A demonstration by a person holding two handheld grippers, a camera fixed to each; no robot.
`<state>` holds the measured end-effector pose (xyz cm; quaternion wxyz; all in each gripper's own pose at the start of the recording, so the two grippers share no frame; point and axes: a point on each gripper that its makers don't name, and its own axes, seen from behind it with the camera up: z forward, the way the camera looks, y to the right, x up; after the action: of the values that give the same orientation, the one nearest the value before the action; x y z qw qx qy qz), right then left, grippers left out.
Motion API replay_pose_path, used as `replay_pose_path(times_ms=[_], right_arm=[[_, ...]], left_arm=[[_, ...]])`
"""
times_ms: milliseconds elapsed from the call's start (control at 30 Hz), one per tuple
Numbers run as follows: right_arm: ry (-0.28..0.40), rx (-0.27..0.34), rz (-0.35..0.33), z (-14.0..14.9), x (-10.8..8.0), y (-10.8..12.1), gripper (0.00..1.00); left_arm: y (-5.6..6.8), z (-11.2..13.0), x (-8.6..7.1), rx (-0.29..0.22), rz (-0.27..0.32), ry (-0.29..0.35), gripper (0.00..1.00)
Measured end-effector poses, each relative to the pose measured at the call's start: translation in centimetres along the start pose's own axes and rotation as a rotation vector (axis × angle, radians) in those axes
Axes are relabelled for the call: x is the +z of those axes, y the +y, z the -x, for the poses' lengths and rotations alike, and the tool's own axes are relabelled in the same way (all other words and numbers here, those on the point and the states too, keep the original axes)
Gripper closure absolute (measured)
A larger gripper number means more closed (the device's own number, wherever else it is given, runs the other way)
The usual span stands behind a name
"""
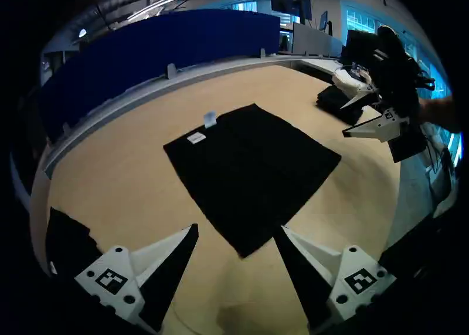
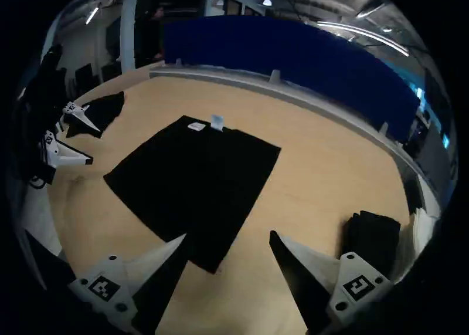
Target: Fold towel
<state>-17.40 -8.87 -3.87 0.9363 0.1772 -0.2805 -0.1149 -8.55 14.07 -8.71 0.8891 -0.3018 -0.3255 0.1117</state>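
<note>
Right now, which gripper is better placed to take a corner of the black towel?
Probably the left gripper: open, with a corner of the towel centred between its fingers. Under the right gripper, also open, the corner sits off toward one finger.

Side by side over table [image 1: 105, 171], facing forward-down (near), sharing towel [image 1: 252, 171]
</note>
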Motion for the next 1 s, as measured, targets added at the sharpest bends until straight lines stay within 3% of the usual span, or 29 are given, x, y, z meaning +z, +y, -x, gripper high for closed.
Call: replay_pose_path(times_ms=[267,433,767,1000], right_arm=[[-0.064,-0.003,-0.03,3.1,0.7,-1.2,0.02],[-0.088,-0.017,-0.04,4.1,0.7,-1.8,0.05],[-0.148,-0.024,-0.065,6.2,0.9,-2.5,0.21],[-0.16,-0.027,-0.07,6.6,1.0,-2.8,0.22]], left_arm=[[0.6,2.9,1.5,-0.007,0.031,-0.083,0.05],[0.7,3.7,1.9,-0.019,0.04,-0.106,0.05],[0.6,4.8,2.4,-0.002,0.052,-0.145,0.07],[0.6,5.4,2.8,0.006,0.064,-0.169,0.14]])
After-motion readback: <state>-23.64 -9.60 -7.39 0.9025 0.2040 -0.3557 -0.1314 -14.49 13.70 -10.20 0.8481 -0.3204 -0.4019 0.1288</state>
